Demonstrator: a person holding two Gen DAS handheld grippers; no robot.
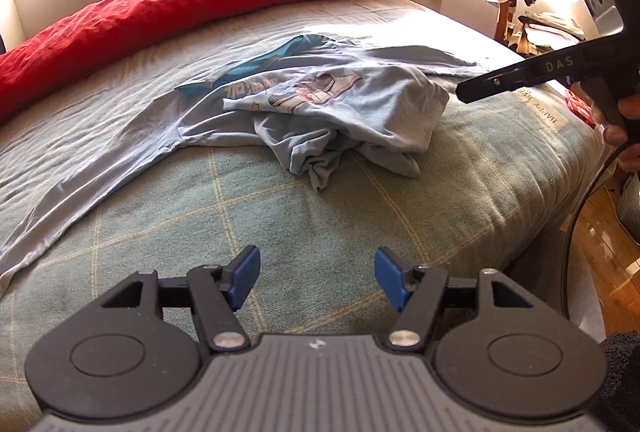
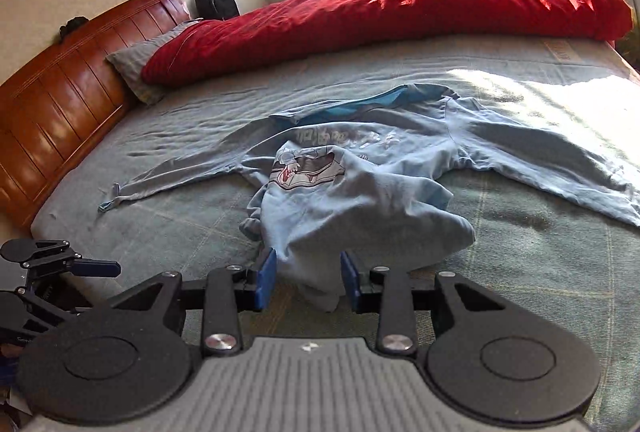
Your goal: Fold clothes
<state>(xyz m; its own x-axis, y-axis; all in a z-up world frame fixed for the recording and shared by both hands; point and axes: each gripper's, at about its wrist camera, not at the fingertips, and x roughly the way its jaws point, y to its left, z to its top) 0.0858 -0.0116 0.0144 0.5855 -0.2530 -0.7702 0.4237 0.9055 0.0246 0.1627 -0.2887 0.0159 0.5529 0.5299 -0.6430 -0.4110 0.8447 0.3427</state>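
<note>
My left gripper (image 1: pixel 316 282) stands spread, nothing between its blue pads (image 1: pixel 245 278), hanging over the bare checked bed cover (image 1: pixel 320 216). My right gripper (image 2: pixel 308 282) is partly parted; a hanging fold of the light blue shirt (image 2: pixel 360 200) sits between its pads (image 2: pixel 267 282), but I cannot tell whether they press on the cloth.

In the left wrist view, the right gripper's black finger (image 1: pixel 516 76) points at the shirt's near edge, apart from it as far as I can see. The shirt lies crumpled mid-bed, cartoon print up, both long sleeves stretched out flat to either side.

Beyond it, a red quilt (image 2: pixel 400 8) runs along the far side of the bed. A wooden headboard (image 2: pixel 60 92) stands at the left in the right wrist view.
</note>
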